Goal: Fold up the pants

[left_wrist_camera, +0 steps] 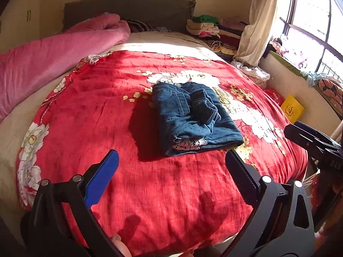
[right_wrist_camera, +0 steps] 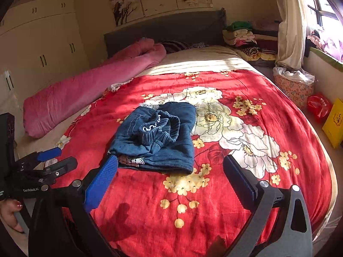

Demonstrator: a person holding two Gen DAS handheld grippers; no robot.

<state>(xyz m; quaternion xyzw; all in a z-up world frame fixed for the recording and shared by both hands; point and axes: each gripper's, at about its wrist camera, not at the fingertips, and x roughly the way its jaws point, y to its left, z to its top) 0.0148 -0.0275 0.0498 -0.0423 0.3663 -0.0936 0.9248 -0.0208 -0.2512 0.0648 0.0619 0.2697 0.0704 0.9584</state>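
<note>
Dark blue denim pants (left_wrist_camera: 193, 117) lie folded into a compact rectangle in the middle of the red floral bedspread (left_wrist_camera: 96, 111); the elastic waistband is bunched on top. They also show in the right wrist view (right_wrist_camera: 158, 137). My left gripper (left_wrist_camera: 171, 160) is open and empty, just short of the pants' near edge. My right gripper (right_wrist_camera: 170, 165) is open and empty, its fingers either side of the pants' near edge. The left gripper also shows at the left of the right wrist view (right_wrist_camera: 54, 158); the right gripper shows at the right edge of the left wrist view (left_wrist_camera: 310, 139).
A rolled pink blanket (left_wrist_camera: 53, 51) lies along the bed's left side. Stacked folded clothes (left_wrist_camera: 210, 27) sit by the headboard. A floral basket (right_wrist_camera: 293, 87), a red bag (right_wrist_camera: 319, 105) and a yellow box (right_wrist_camera: 334, 122) stand on the floor at the right.
</note>
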